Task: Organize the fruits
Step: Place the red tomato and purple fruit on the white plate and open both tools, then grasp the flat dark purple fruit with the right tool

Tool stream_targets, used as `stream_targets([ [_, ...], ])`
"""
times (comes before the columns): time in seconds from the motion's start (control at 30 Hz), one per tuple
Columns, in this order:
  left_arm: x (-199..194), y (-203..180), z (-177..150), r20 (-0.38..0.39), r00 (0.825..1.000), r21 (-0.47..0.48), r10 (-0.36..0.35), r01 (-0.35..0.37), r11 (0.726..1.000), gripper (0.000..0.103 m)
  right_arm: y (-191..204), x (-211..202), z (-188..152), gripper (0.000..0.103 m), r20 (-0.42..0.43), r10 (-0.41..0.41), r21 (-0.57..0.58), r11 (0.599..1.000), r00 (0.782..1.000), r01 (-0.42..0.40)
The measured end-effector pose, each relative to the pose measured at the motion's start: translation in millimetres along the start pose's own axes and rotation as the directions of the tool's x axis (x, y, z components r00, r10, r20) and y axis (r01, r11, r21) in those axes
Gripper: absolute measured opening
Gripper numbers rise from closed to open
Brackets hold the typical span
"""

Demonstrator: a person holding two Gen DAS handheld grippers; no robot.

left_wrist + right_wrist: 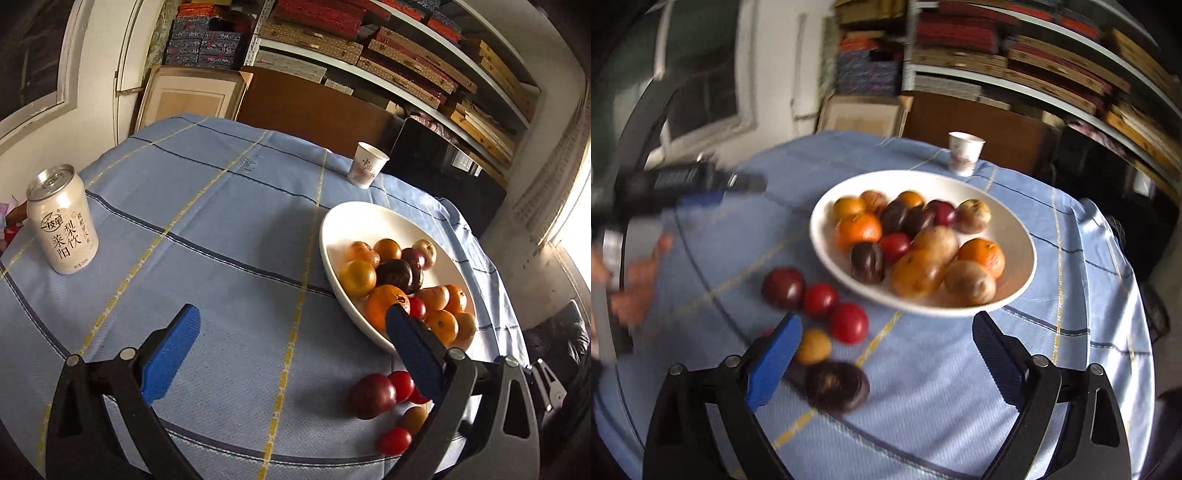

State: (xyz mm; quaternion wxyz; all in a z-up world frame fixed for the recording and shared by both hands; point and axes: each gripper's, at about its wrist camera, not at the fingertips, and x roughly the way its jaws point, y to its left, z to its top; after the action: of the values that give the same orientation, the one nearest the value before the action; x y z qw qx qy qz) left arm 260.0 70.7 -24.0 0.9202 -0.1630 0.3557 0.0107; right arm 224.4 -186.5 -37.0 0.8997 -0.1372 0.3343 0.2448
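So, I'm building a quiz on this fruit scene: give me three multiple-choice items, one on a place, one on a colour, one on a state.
1. Where is the paper cup?
A. In the bowl
B. On the cloth beyond the bowl
C. Beside the can

2. What colour are the gripper pads?
A. Blue
B. Green
C. Yellow

3. How is the right gripper?
A. Shut on a tomato
B. Shut on nothing
C. Open

Answers:
1. B, it stands past the bowl at the far edge of the cloth, well away from the can.
2. A, both grippers carry blue pads.
3. C, its jaws stand wide apart with nothing pressed between them.
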Motion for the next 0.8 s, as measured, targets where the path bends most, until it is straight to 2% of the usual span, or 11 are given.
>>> stream_targets([
  [0.2, -2, -12, -4, -0.006, 1.000, 0.060, 0.007, -0.007, 0.998, 0.099, 13, 1, -15, 0.096, -0.061, 0.071, -0.064, 0.995, 0.996, -0.075],
  [0.5, 0, -24, -8, -0.028, 1.000, 0.130, 0.008, -0.005, 0.992, 0.099, 45, 4, -29, 0.096, -0.108, 0.097, -0.185, 0.976, 0.989, -0.115],
  [0.67, 0, -25, -9, -0.032, 0.999, 0.140, 0.006, -0.001, 0.990, 0.099, 46, 9, -33, 0.096, -0.130, 0.093, -0.184, 0.976, 0.987, -0.116],
  [0.8, -1, -25, -10, -0.035, 0.999, 0.144, 0.005, 0.000, 0.990, 0.099, 36, 10, -31, 0.095, -0.123, 0.091, -0.140, 0.984, 0.988, -0.108],
])
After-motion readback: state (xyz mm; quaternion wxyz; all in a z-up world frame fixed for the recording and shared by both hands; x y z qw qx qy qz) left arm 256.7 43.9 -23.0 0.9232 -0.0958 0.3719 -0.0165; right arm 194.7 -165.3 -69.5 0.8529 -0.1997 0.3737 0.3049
